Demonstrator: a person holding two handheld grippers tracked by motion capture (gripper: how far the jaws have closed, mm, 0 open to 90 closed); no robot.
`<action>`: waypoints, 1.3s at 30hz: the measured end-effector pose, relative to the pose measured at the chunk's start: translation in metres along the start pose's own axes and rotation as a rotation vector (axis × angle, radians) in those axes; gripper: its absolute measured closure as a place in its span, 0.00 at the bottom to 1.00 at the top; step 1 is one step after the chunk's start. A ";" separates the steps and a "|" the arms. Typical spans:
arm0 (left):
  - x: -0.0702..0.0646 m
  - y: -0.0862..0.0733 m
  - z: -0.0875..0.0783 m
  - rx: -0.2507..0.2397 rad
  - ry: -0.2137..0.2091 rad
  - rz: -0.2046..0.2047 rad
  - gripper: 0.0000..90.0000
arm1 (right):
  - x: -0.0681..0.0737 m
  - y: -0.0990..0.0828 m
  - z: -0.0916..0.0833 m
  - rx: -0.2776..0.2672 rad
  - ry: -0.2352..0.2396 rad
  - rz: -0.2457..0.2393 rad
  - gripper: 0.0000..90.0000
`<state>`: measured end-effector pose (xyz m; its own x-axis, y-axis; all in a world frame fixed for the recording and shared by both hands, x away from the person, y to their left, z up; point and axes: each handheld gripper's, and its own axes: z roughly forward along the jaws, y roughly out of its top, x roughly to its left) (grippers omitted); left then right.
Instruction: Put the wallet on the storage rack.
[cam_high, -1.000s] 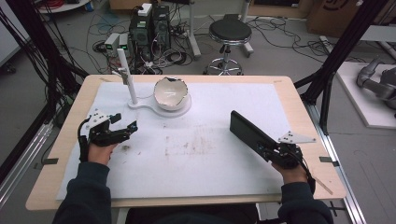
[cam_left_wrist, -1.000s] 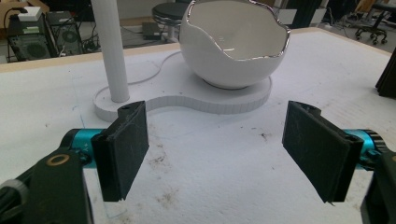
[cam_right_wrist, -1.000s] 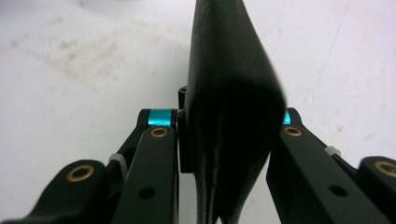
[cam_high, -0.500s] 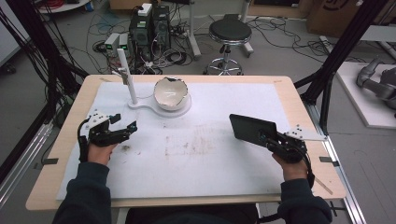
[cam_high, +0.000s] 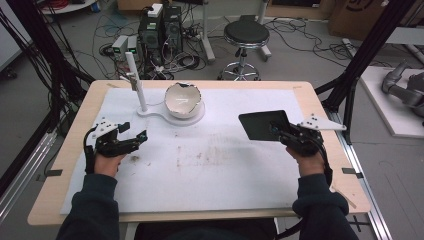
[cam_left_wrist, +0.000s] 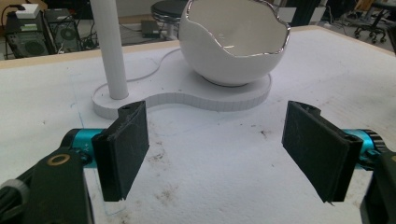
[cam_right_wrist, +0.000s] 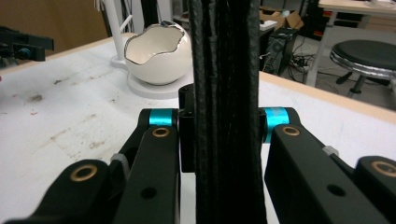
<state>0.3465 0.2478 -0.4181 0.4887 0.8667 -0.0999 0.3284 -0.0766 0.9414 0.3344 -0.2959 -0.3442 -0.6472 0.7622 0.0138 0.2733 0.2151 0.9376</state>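
Two jaws of the right gripper (cam_high: 281, 131) pinch one black pad (cam_high: 264, 125) — it juts ahead, lifted off the table

Count's easy: one black pad (cam_high: 264, 125), one white bowl (cam_high: 183, 100) (jagged rim), one stand (cam_high: 150, 111), two grippers.

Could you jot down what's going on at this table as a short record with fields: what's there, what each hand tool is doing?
Held thing: flat black pad, clamped edge-on in the right gripper, lifted off the sheet
Left gripper: jaws wide apart, nothing between them, resting low near the table's left side
Bowl: white, egg-shell shaped with a jagged rim, on a white stand at the far middle
Post: white, upright on the same stand, left of the bowl
Table cover: white sheet with brownish smudges
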 end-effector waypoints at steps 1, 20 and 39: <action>0.000 0.000 0.000 0.000 0.000 0.000 0.26 | 0.000 0.006 0.005 0.006 0.006 -0.009 0.83; 0.006 0.000 -0.006 -0.028 -0.016 -0.007 0.27 | 0.029 0.100 0.100 0.012 0.174 -0.194 0.83; 0.008 0.000 -0.008 -0.037 -0.017 -0.025 0.27 | 0.054 0.158 0.179 0.056 0.228 -0.358 0.83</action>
<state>0.3437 0.2587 -0.4162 0.4949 0.8593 -0.1290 0.3111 -0.0365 0.9497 0.4696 -0.1114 -0.2569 -0.8476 0.4798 -0.2267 0.0366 0.4791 0.8770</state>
